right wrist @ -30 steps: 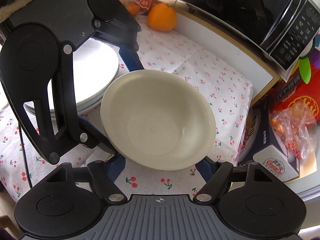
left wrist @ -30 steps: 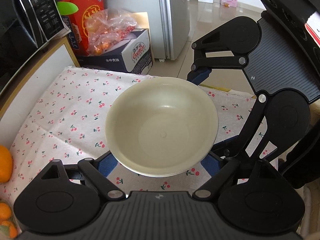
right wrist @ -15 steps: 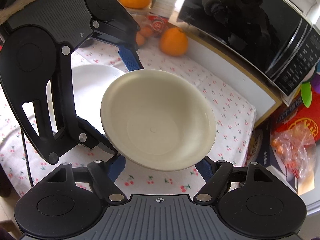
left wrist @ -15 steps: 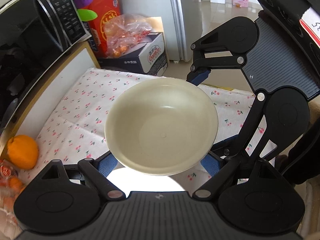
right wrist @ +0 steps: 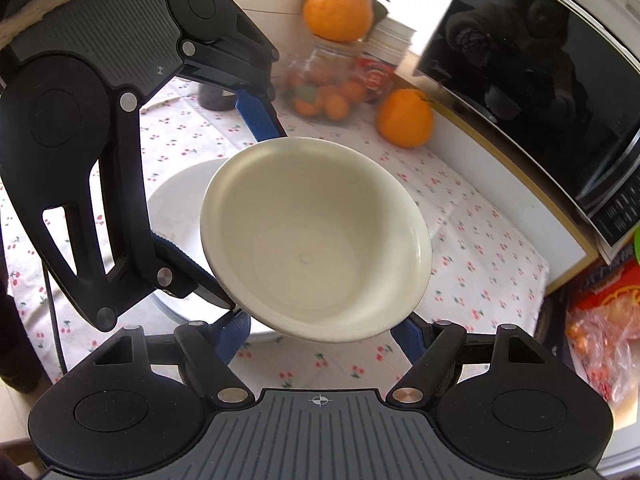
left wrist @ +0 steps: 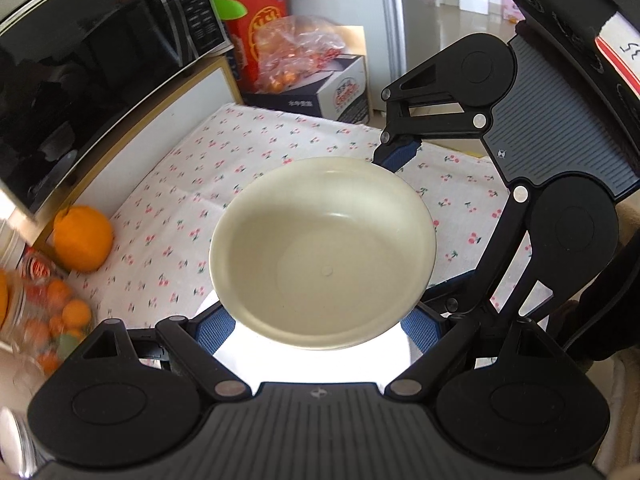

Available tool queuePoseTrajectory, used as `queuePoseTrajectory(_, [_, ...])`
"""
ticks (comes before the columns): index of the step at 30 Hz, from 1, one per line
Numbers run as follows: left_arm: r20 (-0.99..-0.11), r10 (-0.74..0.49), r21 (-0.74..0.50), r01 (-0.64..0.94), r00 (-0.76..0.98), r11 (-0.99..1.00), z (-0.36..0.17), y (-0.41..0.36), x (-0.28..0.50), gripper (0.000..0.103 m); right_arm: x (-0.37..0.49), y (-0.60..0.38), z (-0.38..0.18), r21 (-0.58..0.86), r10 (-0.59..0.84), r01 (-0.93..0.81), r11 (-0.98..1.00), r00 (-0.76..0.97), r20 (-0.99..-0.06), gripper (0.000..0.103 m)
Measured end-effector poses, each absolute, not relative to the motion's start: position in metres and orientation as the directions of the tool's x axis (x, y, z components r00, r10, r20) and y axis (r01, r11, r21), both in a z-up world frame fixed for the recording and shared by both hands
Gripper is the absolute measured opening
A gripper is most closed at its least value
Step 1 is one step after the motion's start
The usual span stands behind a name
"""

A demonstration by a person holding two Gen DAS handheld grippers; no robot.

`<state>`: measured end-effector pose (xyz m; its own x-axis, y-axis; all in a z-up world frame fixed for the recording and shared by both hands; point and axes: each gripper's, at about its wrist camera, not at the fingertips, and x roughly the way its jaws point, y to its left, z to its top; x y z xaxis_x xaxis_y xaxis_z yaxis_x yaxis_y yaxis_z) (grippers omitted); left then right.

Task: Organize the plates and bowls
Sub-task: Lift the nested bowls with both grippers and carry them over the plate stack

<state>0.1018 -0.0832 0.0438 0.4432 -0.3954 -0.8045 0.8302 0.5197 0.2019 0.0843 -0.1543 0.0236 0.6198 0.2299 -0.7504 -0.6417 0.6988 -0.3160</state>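
Observation:
A cream bowl (left wrist: 322, 252) is held in the air between both grippers, above the cherry-print cloth (left wrist: 256, 168). My left gripper (left wrist: 320, 328) is shut on the bowl's sides, with the blue pads (left wrist: 216, 326) against it. My right gripper (right wrist: 320, 330) is shut on the same bowl (right wrist: 316, 240), which tilts a little. A stack of white plates (right wrist: 180, 196) lies on the cloth under and left of the bowl in the right wrist view; it shows as a bright white patch (left wrist: 320, 364) below the bowl in the left wrist view.
A black microwave (left wrist: 80, 72) on a white shelf runs along one side. An orange (left wrist: 82, 240) and a jar of small oranges (right wrist: 324, 92) stand by it, with another orange (right wrist: 338, 10) on top. Boxes and a bag of fruit (left wrist: 296, 52) sit past the cloth's far edge.
Both grippers have lifted the bowl and carried it over the stack of white plates. The oranges and the jar have come into view.

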Motion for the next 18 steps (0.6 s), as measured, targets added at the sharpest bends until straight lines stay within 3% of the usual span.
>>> queuePoseTrajectory(18, [-0.822,-0.385,0.136,0.801,0.420,0.583,0.025,-0.043,0.112,0.088,0.103,-0.104,0.003,-0.312,0.227,-0.694,0.649,0.568,-0.791,0.077])
